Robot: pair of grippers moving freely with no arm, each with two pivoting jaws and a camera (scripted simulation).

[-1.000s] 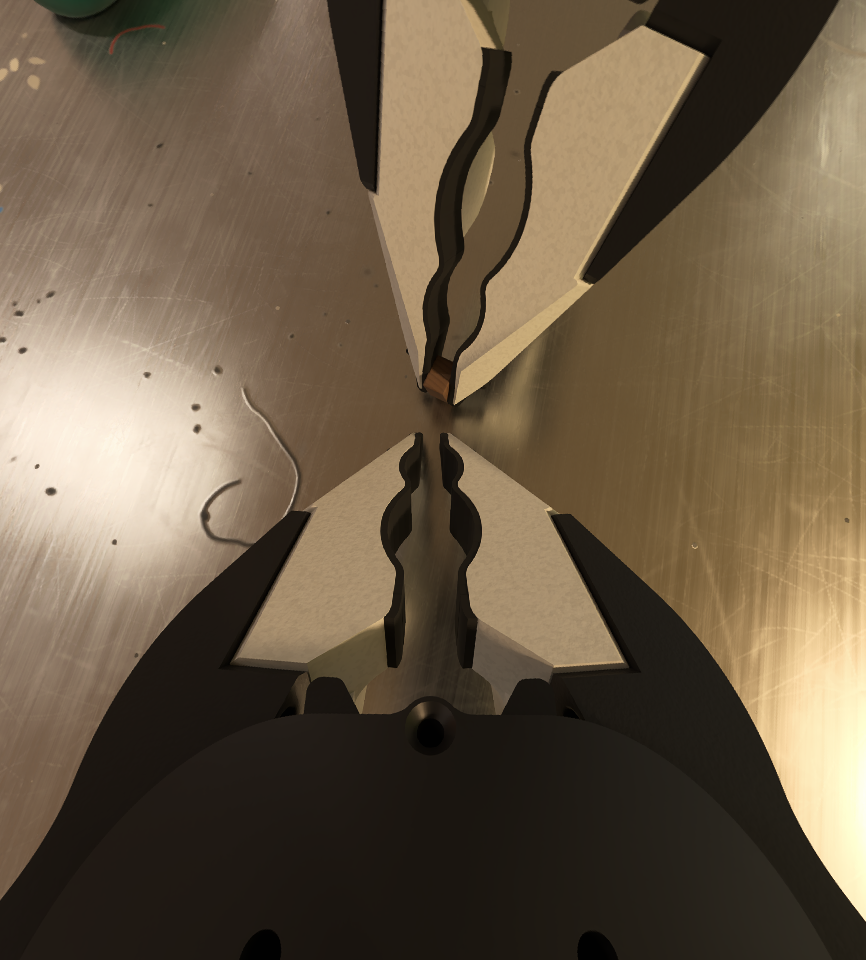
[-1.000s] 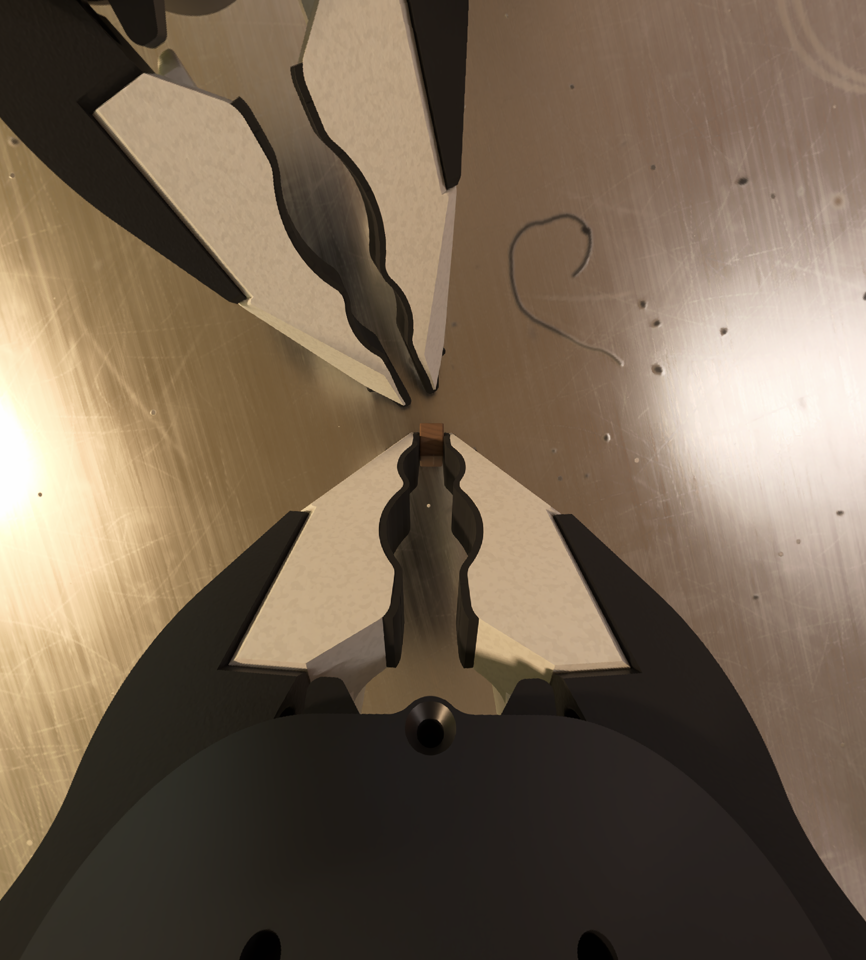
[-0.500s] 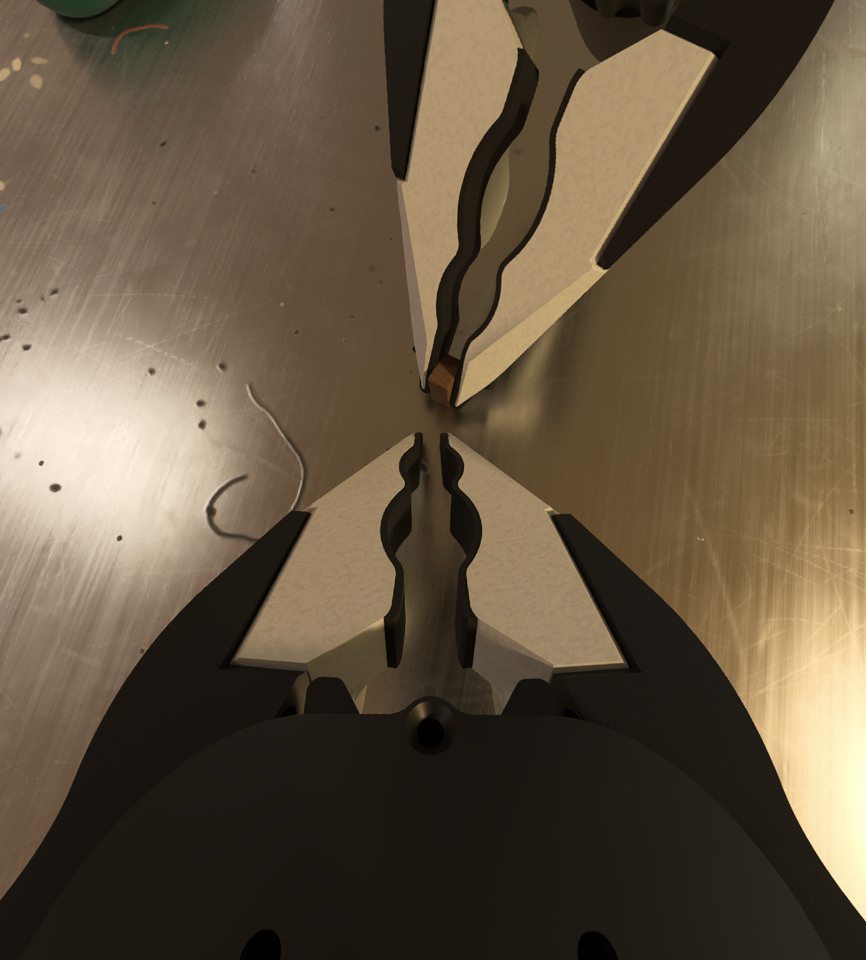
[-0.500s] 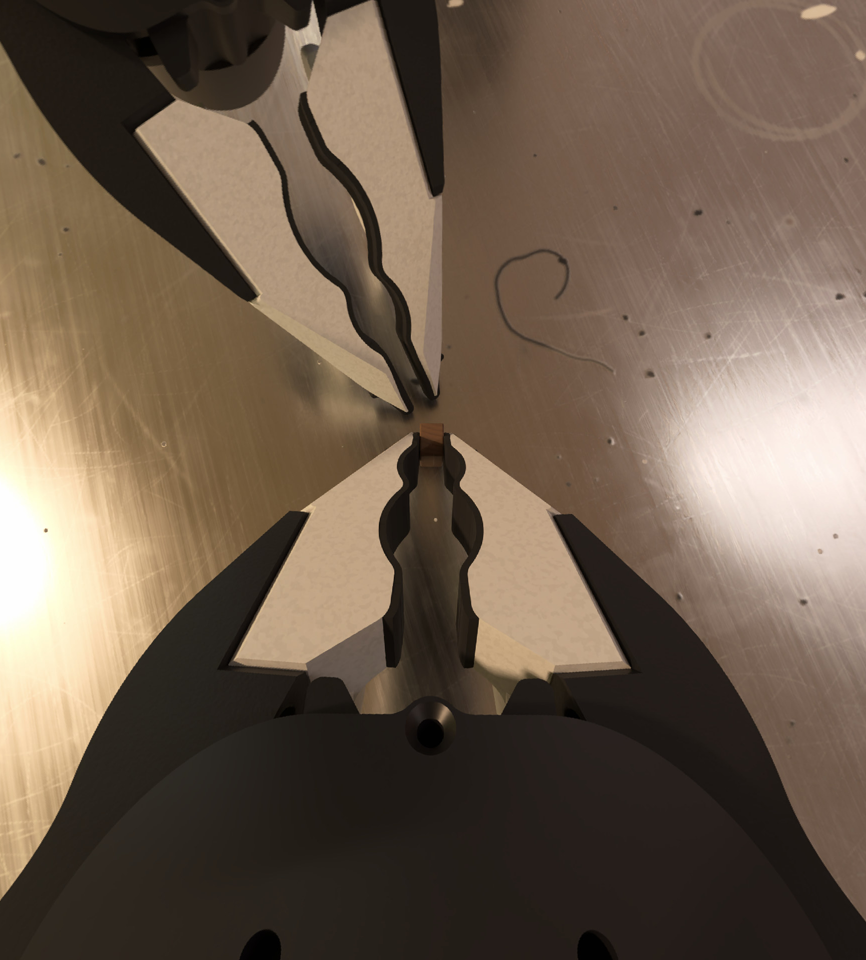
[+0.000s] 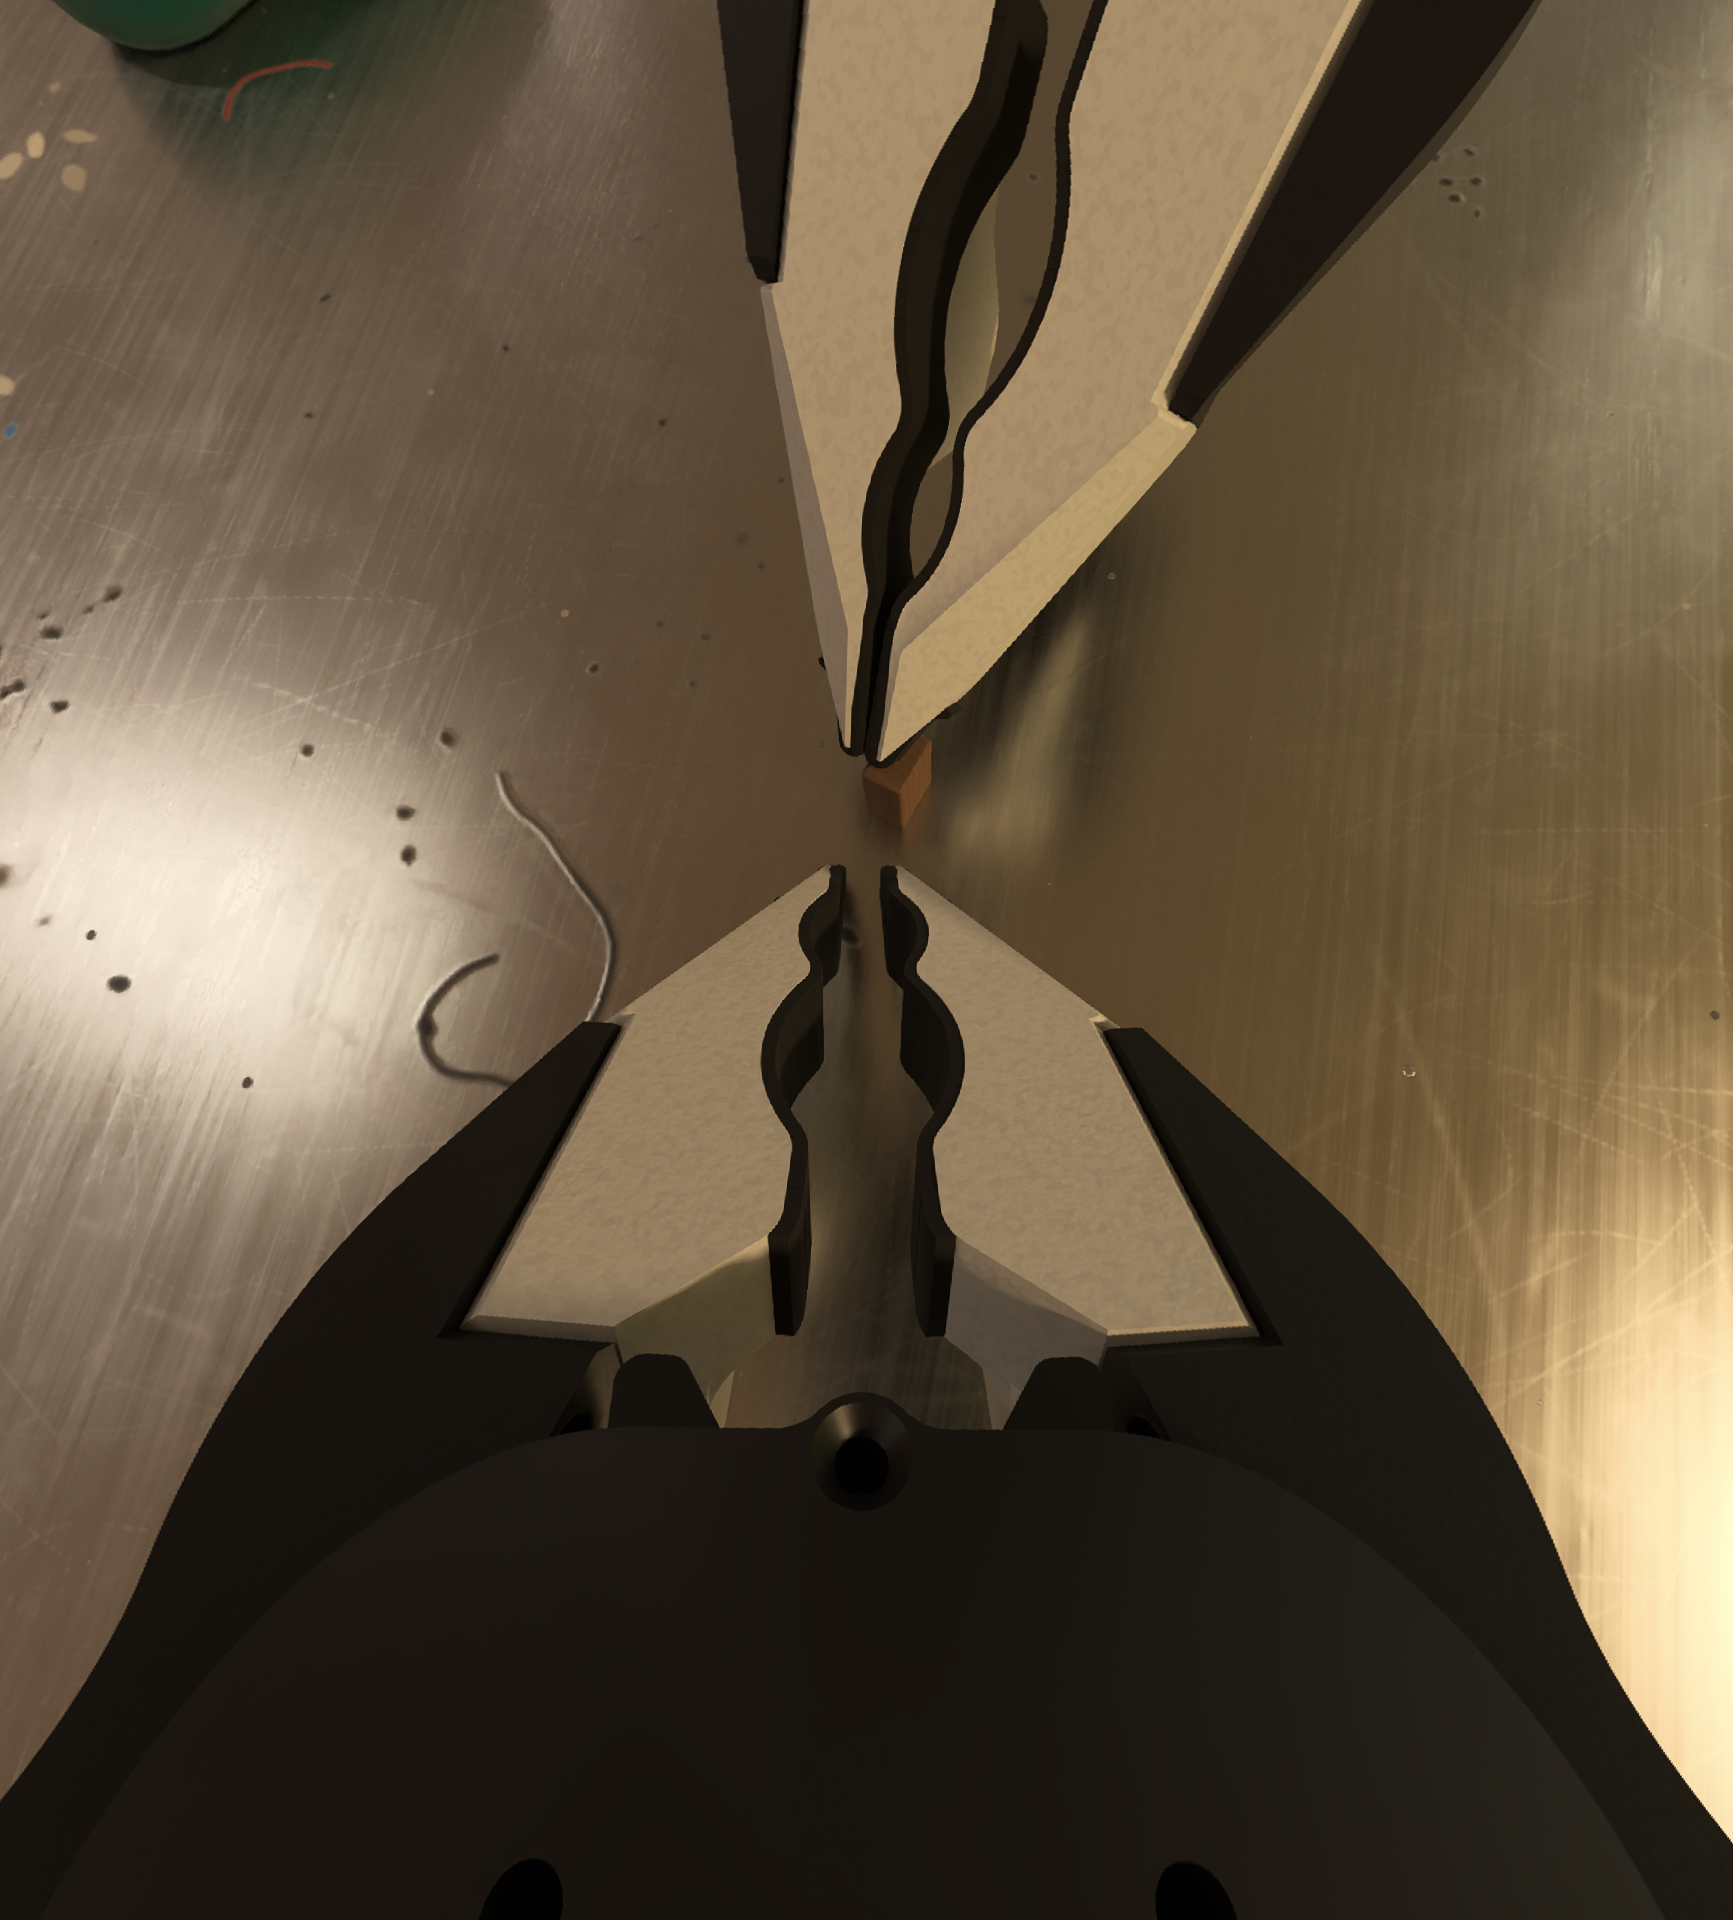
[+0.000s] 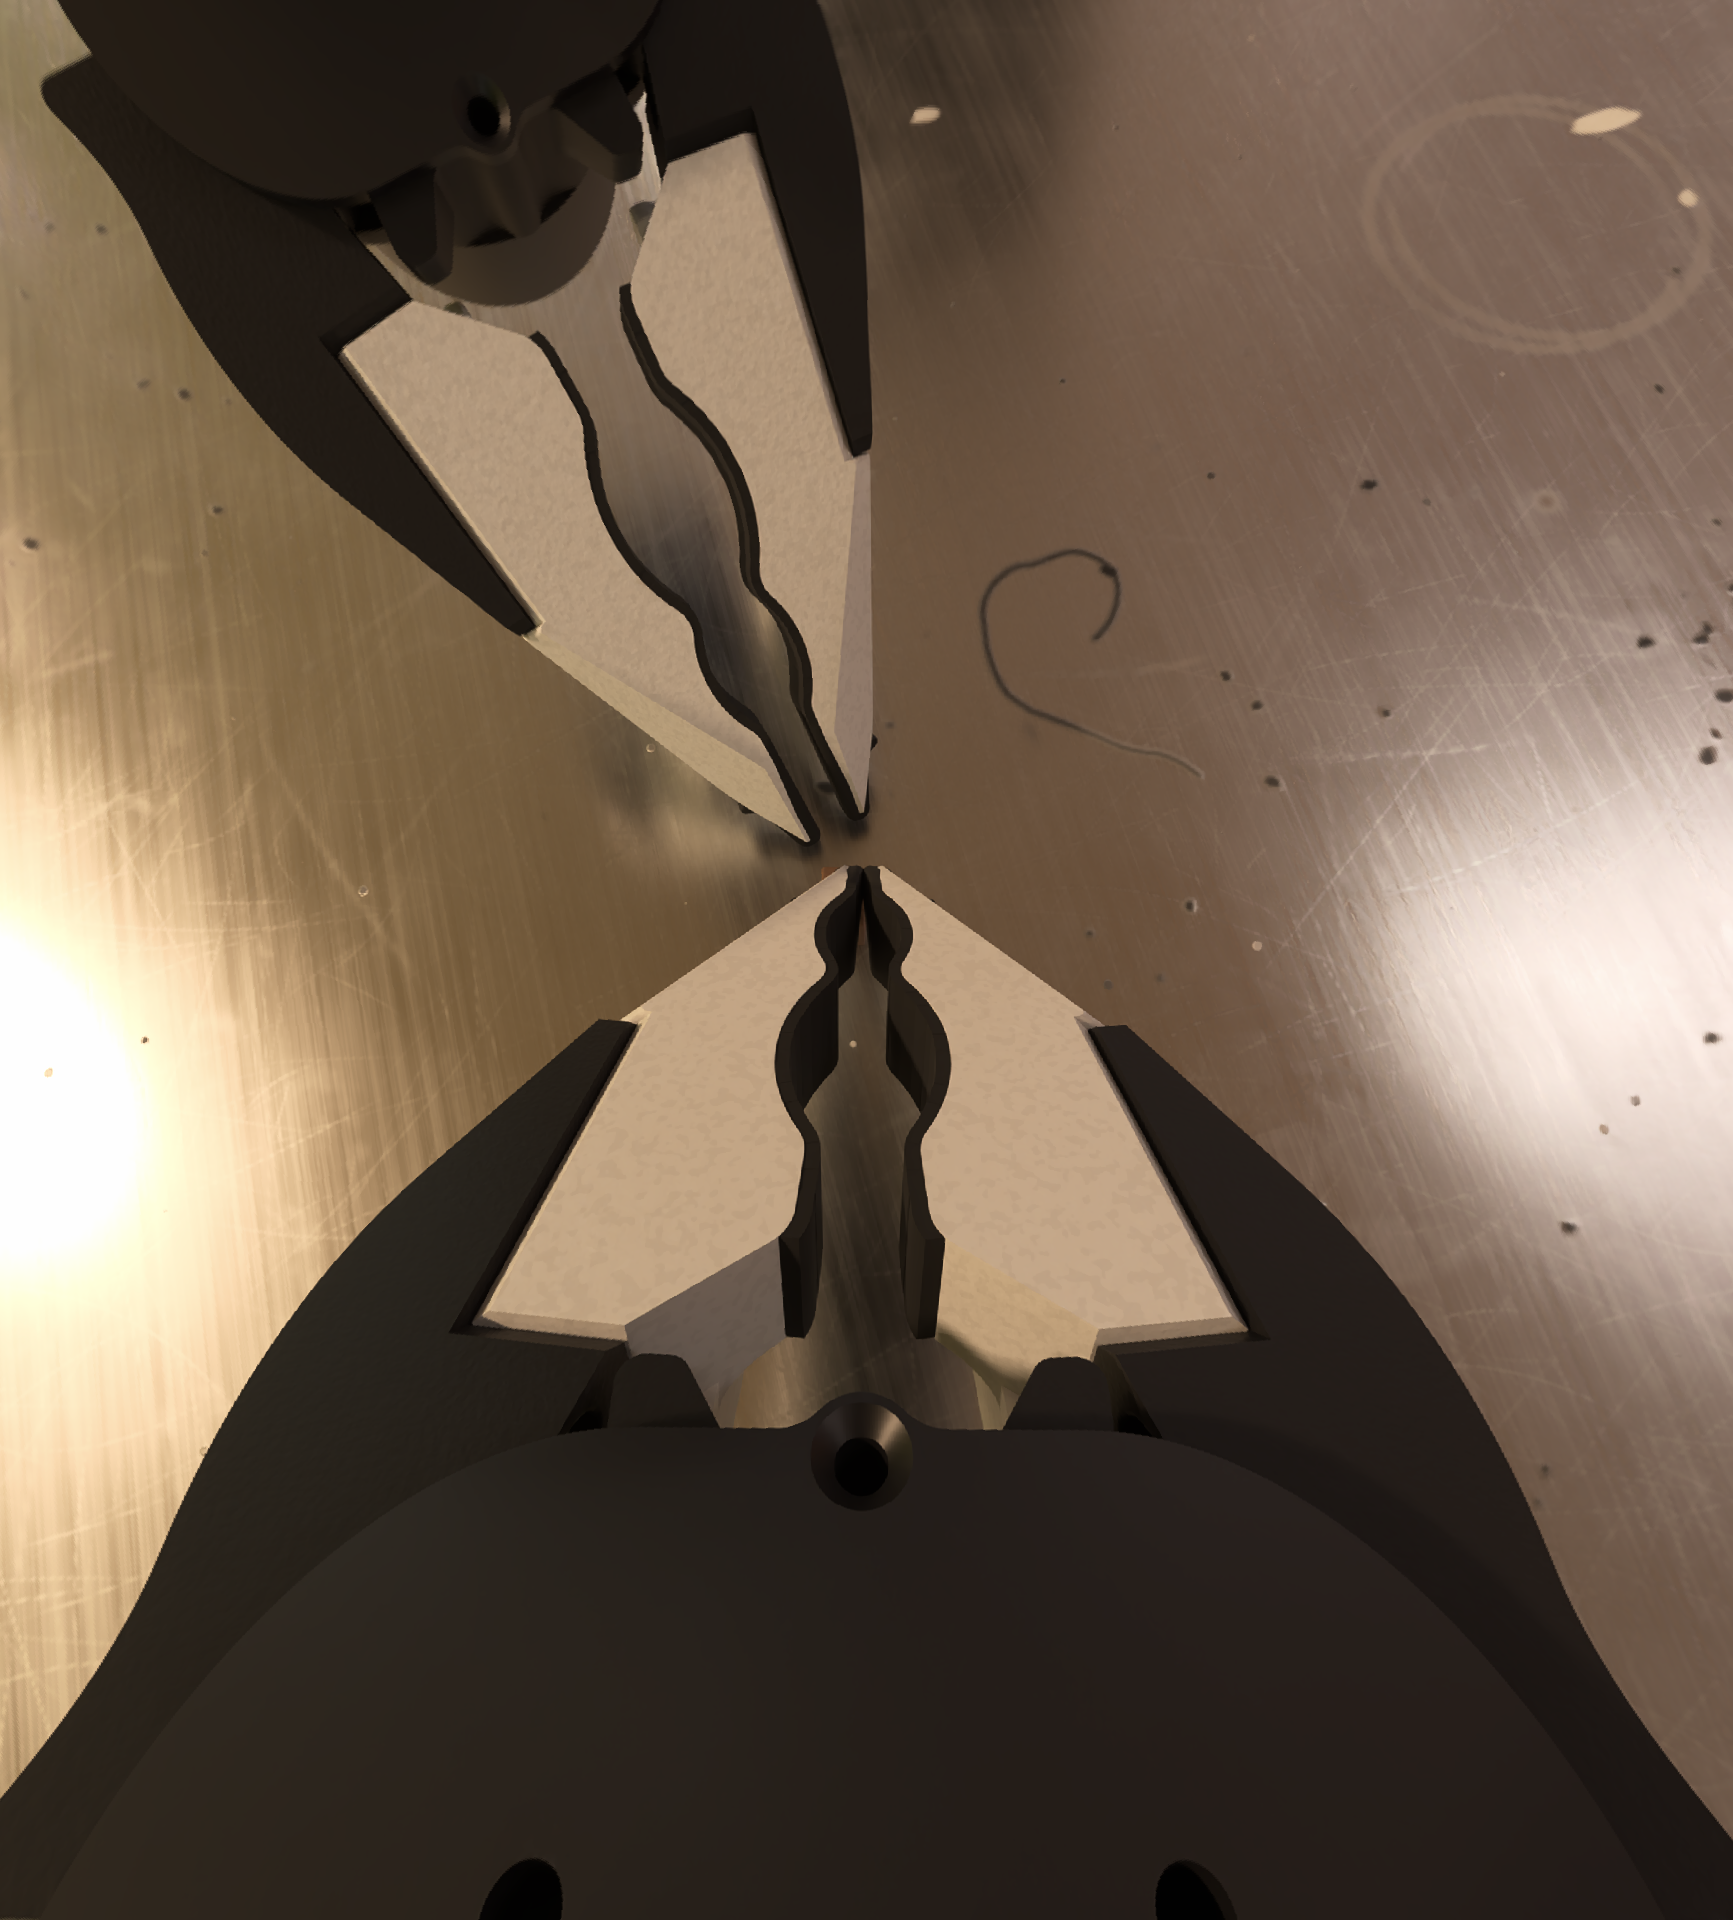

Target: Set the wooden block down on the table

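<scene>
The small wooden block (image 5: 898, 795) lies on the brushed metal table (image 5: 1361, 831), just below and to the right of my right gripper's tips. It is no longer between them. My right gripper (image 5: 862, 743) comes in from the top of the left wrist view with its jaws shut and empty. In its own view (image 6: 862, 873) the tips touch, and the block is hidden behind them. My left gripper (image 5: 862, 873) faces it tip to tip, a short way from the block. Its jaws stand a narrow gap apart and hold nothing. It also shows in the right wrist view (image 6: 831, 821).
A green object (image 5: 155, 21) sits at the far left edge, with a red thread (image 5: 270, 83) beside it. A curled grey thread (image 5: 550, 935) lies left of my left gripper and also shows in the right wrist view (image 6: 1049, 665). A ring stain (image 6: 1537, 229) marks the table.
The block has left my right gripper's tips and now lies on the table. The right jaws have shut fully. The right gripper has tilted more upright, and the left gripper has barely moved.
</scene>
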